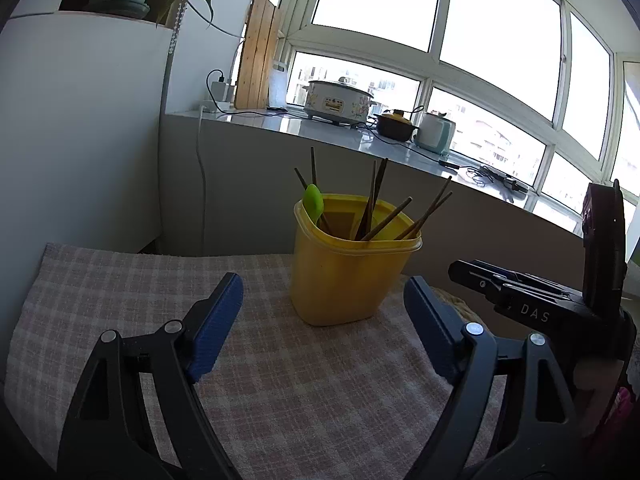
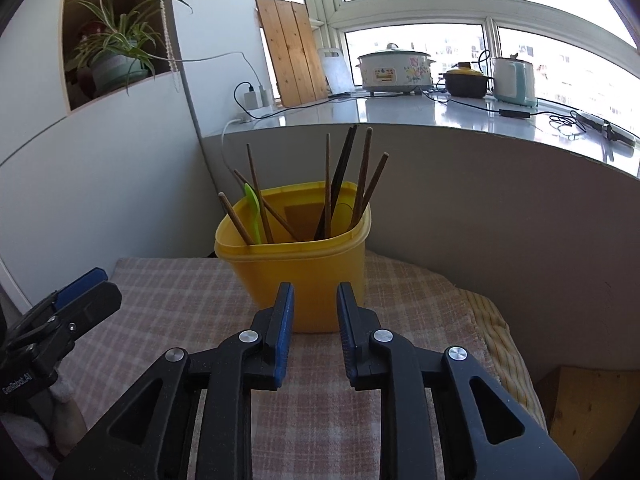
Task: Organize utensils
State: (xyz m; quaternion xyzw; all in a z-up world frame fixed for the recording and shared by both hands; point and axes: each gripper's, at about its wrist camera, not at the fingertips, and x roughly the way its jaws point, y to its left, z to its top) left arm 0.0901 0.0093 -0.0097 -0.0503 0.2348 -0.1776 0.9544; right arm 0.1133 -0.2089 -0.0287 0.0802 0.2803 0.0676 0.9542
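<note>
A yellow plastic container (image 1: 348, 272) stands on the checked cloth (image 1: 160, 292) and holds several brown chopsticks (image 1: 374, 204) and a green spoon (image 1: 313, 202). It also shows in the right wrist view (image 2: 304, 272), with the chopsticks (image 2: 362, 184) and green spoon (image 2: 254, 212) upright inside. My left gripper (image 1: 324, 304) is open wide and empty, just in front of the container. My right gripper (image 2: 315, 312) is open with a narrow gap and empty, its tips close to the container's front wall. The right gripper shows at the right of the left wrist view (image 1: 520, 292).
A grey windowsill counter (image 2: 400, 114) behind the table carries a cooker (image 2: 394, 72), a dark pot (image 2: 466, 80), a kettle (image 2: 514, 80) and cables. A white cabinet with a plant (image 2: 116, 60) stands at the left. A striped cloth (image 2: 500, 340) lies at the table's right edge.
</note>
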